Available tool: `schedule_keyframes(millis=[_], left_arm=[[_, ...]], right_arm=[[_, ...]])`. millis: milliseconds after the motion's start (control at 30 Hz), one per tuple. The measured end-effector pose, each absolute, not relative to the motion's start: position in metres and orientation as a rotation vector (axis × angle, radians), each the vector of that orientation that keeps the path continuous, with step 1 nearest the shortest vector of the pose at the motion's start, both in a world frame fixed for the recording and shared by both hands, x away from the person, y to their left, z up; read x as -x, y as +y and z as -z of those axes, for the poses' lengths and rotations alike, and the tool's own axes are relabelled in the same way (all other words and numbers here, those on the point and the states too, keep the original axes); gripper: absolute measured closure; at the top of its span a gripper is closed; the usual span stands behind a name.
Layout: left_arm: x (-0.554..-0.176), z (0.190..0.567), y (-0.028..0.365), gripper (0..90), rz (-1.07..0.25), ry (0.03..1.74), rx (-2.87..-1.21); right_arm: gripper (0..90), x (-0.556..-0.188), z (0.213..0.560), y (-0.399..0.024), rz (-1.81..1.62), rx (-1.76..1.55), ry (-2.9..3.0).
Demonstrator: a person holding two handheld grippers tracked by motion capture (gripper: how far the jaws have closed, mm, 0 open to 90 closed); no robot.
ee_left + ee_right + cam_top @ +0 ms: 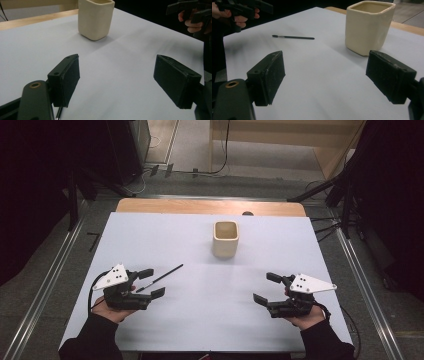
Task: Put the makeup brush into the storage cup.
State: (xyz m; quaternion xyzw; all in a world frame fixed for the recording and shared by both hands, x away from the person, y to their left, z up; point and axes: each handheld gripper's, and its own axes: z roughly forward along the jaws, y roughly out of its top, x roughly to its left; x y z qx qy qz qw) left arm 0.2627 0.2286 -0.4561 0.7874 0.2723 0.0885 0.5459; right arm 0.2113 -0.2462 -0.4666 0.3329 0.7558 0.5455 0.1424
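Hovering at the white tabletop's [200,320] near corners: left gripper [151,283] and right gripper [263,287], jaws wide, empty; thin black brush [160,278] beside left, likely bound for the cream square ceramic cup [225,239] near the far edge.

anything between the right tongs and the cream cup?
Nothing. In the right gripper view only bare white table runs from the right tongs to the cream cup. The high view agrees; the thin black brush lies by the left tongs.

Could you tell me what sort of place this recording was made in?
Probably a lab or studio recording bay: a white-topped table between floor rails, dark stands and cables around it, and a person holding a hand-held gripper in each hand.
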Motion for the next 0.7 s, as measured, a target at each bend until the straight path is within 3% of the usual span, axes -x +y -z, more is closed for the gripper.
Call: schedule_keyframes(millis=[700], left_arm=[[-0.2627,0.4501,0.2300,21.8,-0.210,0.649,-1.866]], right_arm=[[16.8,-0.2126,0.4647,-0.2491,-1.583,-0.951,2.182]])
